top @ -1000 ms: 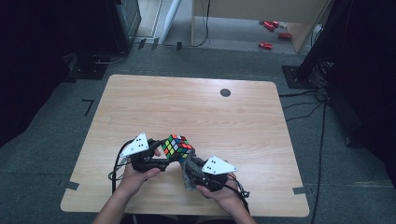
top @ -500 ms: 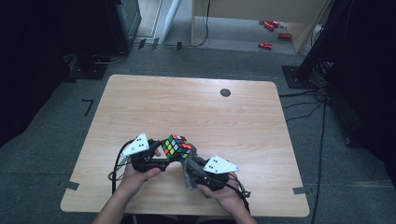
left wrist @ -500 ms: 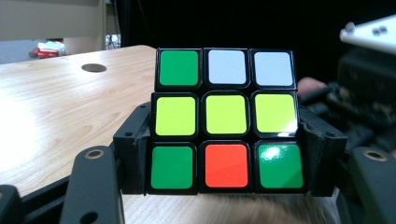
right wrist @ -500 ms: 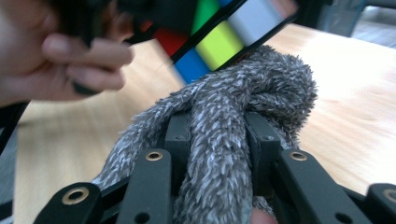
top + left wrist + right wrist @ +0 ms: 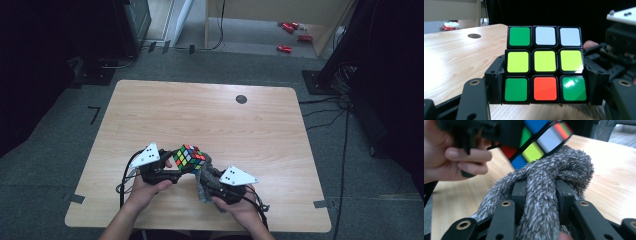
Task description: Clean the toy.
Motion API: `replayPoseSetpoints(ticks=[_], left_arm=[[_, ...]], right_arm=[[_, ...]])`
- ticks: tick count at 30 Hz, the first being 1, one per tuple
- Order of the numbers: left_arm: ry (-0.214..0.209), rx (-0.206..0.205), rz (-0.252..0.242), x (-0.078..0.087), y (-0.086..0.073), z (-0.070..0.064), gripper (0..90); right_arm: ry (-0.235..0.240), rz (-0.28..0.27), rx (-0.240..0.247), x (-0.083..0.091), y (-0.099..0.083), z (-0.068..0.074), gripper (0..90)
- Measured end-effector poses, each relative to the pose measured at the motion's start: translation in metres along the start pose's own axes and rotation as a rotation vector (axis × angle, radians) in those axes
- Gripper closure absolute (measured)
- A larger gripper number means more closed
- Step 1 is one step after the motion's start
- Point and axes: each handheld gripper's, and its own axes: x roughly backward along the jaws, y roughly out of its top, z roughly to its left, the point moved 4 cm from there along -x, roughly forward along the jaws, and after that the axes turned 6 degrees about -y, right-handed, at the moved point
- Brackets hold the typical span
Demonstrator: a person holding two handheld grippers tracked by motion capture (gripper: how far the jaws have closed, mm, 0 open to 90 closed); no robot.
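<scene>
Rubik's cube [image 5: 189,158] sits lifted above the near part of the wooden table [image 5: 210,120], pinched between the jaws of the left gripper [image 5: 544,100], which press on its two opposite sides. Facing that gripper's camera are a green-white-white row, a yellow row and a green-orange-green row. Just right of the cube, touching its underside, a grey fuzzy cloth [image 5: 554,177] is bunched and clamped between the jaws of the right gripper [image 5: 540,192].

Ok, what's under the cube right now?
The grey fuzzy cloth, clamped in the right gripper, presses against the cube's underside. The left gripper holds the cube by its sides. The cloth covers part of that bottom face.
</scene>
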Motion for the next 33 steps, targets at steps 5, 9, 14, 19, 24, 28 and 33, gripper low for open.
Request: replayPoseSetpoints(ticks=[5,9,14,19,24,28,33], left_arm=[[0.004,0.005,-0.01,0.002,0.001,0.001,34.1],[0.002,0.003,-0.011,0.002,0.001,0.001,34.1],[0.0,0.001,-0.003,0.0,0.0,0.0,34.2],[0.006,0.005,-0.005,0.002,0.001,0.001,34.2],[0.012,0.015,-0.013,0.003,0.001,0.004,34.1],[0.009,0.014,-0.016,0.003,0.001,0.004,34.2],[0.006,0.011,-0.008,0.001,0.0,0.001,34.2]], right_arm=[[0.021,0.022,0.018,-0.004,-0.003,0.008,66.9],[0.009,0.002,0.019,0.003,0.003,0.0,66.8],[-0.013,-0.042,-0.022,0.01,0.008,-0.01,67.0],[0.004,-0.016,-0.013,0.004,0.003,-0.002,66.9],[0.045,0.032,0.034,-0.005,-0.004,0.011,66.6],[0.022,0.0,0.028,0.003,0.003,0.002,66.7],[0.0,-0.046,-0.031,0.01,0.009,-0.01,67.0]])
